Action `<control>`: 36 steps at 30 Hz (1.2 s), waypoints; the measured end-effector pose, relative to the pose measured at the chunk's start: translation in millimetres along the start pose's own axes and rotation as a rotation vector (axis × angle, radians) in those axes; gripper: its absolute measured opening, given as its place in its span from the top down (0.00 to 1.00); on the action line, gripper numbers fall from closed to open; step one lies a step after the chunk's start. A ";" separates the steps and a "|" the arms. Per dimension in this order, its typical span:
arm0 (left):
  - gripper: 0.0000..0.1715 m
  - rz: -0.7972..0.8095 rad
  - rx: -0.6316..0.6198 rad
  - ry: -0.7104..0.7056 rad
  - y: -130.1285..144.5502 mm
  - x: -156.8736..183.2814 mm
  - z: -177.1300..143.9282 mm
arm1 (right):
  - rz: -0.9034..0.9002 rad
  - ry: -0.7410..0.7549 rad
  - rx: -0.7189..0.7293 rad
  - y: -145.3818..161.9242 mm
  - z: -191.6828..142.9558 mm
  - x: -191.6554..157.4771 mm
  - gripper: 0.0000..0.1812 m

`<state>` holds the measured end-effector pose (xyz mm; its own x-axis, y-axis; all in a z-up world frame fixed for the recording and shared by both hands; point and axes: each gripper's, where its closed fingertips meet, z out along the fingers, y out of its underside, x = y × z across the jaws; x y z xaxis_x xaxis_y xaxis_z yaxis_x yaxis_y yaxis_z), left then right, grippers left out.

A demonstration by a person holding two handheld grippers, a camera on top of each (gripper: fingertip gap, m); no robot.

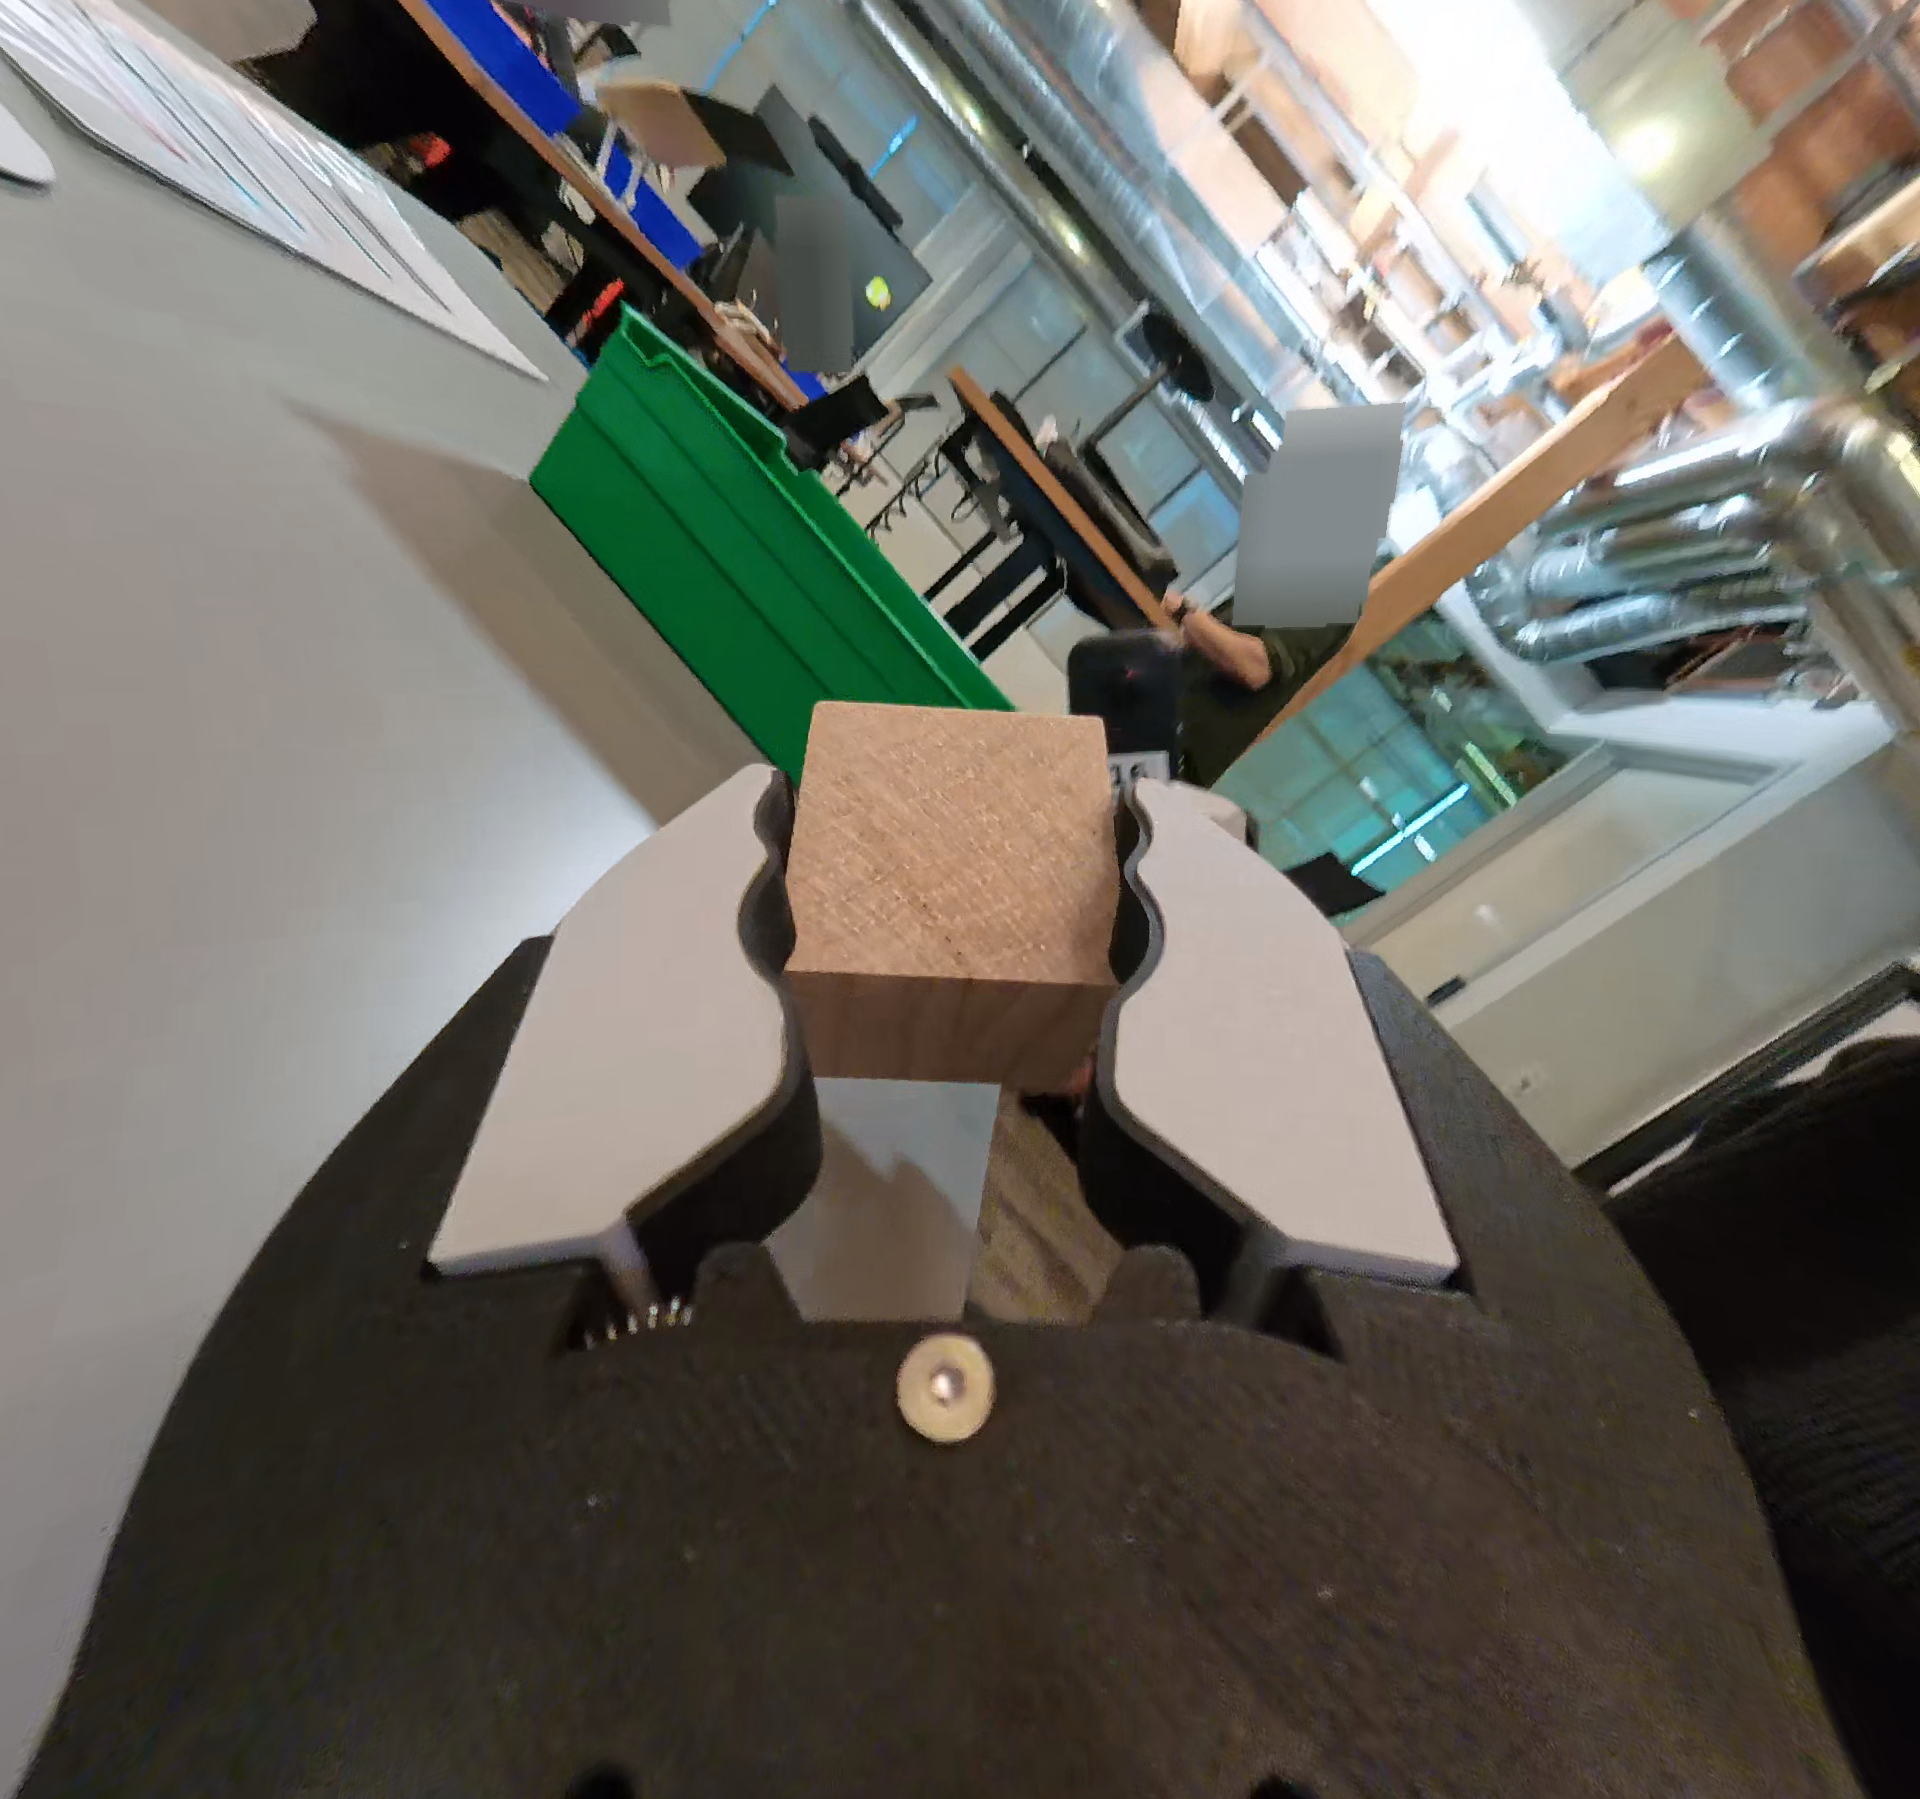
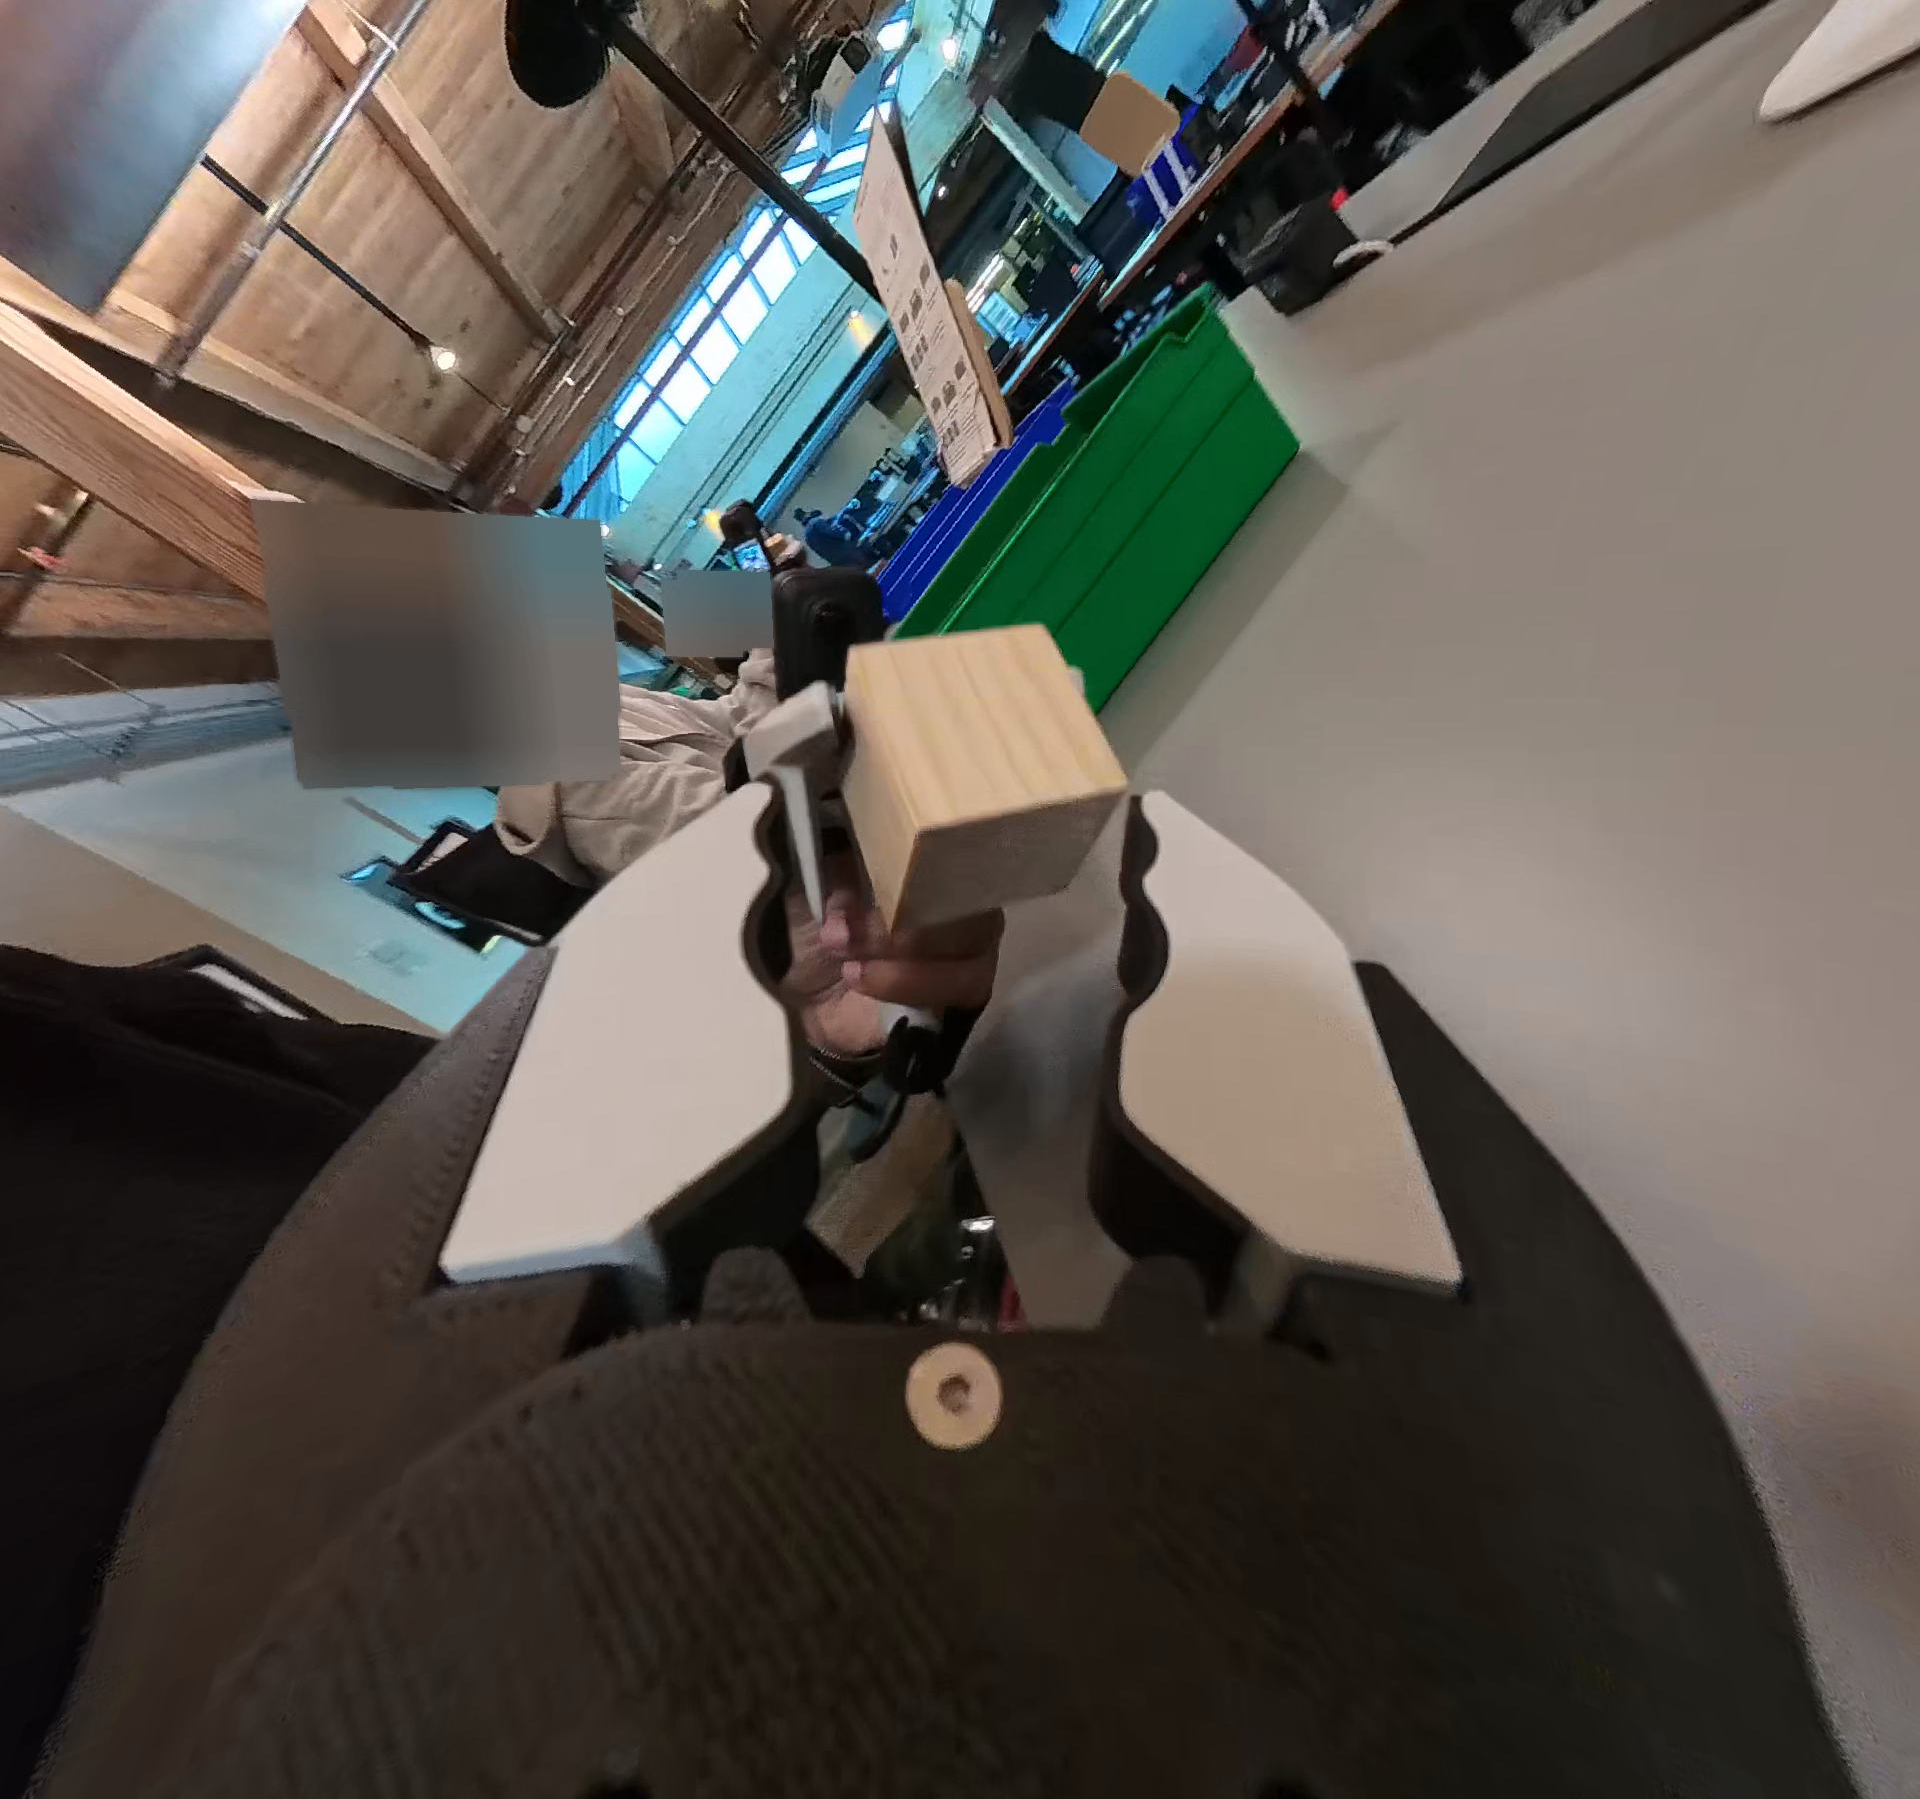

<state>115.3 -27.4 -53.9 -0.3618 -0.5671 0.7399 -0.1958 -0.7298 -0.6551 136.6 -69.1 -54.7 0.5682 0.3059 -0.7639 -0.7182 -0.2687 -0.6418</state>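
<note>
My left gripper is shut on a wooden cube, pinched between its grey fingers and held up off the grey table. In the right wrist view the same cube shows pale, held by the left gripper's white finger, with a hand below it. My right gripper is open, and its fingertips sit on either side of the cube's near end. I cannot tell if they touch it. A black part of the right gripper shows behind the cube.
A green bin stands on the table behind the cube and also shows in the right wrist view, beside a blue bin. A printed sheet lies at the far left. A black box stands farther back. People and desks are beyond.
</note>
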 end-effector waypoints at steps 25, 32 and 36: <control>0.65 -0.141 0.020 0.173 16.2 30.9 11.8 | -0.016 -0.062 0.007 6.2 13.9 -18.3 0.69; 0.66 -0.156 -0.194 0.152 57.5 28.7 24.1 | 0.050 -0.047 0.046 -3.3 2.5 -7.0 0.69; 0.65 -0.166 -0.210 0.159 61.2 28.6 23.8 | 0.037 -0.040 0.038 -2.2 2.7 -7.4 0.69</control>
<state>114.6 -97.3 -69.2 -0.4441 -0.3680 0.8169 -0.4424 -0.7028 -0.5571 132.9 -68.2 -47.4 0.5252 0.3325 -0.7833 -0.7535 -0.2460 -0.6097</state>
